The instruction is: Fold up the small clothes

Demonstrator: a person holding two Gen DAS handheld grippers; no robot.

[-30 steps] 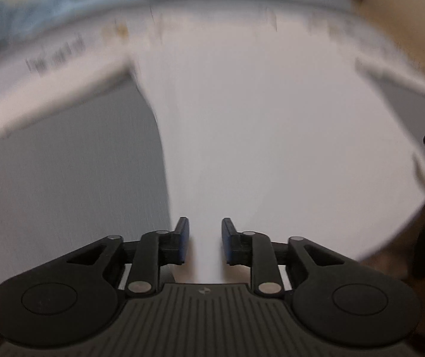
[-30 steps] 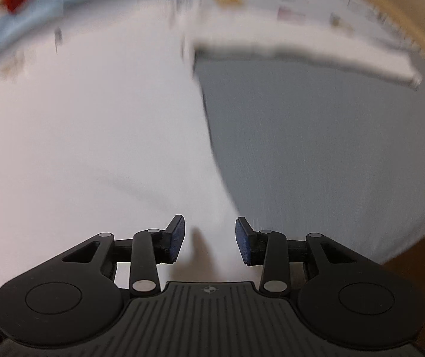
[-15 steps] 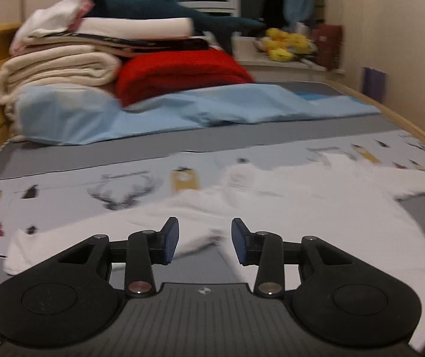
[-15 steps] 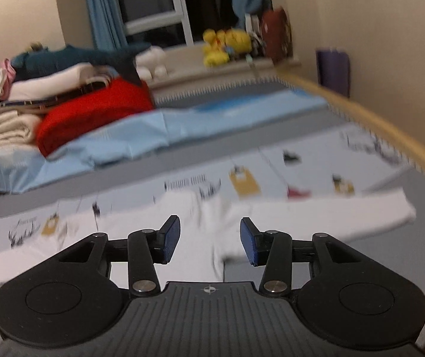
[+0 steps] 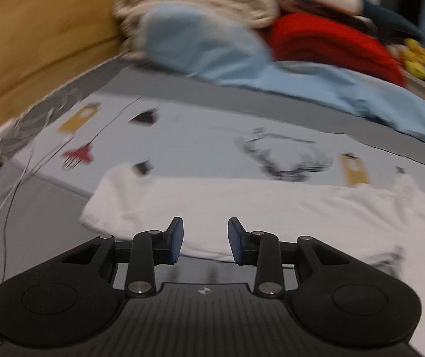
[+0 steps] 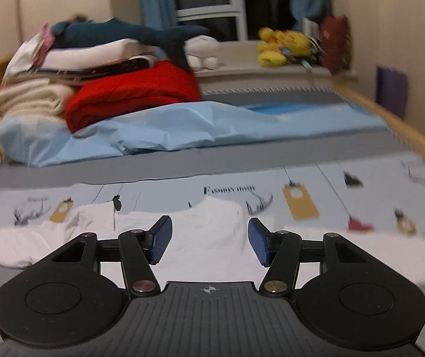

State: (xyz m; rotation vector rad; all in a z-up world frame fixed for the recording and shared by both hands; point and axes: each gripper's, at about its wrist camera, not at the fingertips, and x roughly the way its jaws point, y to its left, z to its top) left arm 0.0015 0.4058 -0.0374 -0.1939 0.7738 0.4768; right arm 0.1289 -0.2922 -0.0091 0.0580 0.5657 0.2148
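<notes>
- left gripper (image 5: 203, 239) and right gripper (image 6: 209, 239) both gape, holding nothing.
- printed bed sheet (image 6: 331, 178) spreads beneath all.
- white shirt (image 6: 212, 232) lies flat at 12 o'clock of both grippers.
- red blanket (image 6: 129, 95) sits at 11 o'clock, well apart.

We see a bed (image 6: 242, 160) w/ grey cover and wood frame. On it lies a pale printed sheet (image 6: 331, 184) (antlers, tags, "Fashion home" text), spread flat across the near part. A white shirt (image 6: 212, 238) lies spread flat on the sheet and partly on the grey cover. Further back we note a light-blue sheet (image 6: 182, 131), crumpled, w/ a red blanket (image 6: 132, 95) and a stack of folded linens (image 6: 34, 92) on or behind it. Cables (image 5: 34, 166) run along the left edge; left view is blurred.
</notes>
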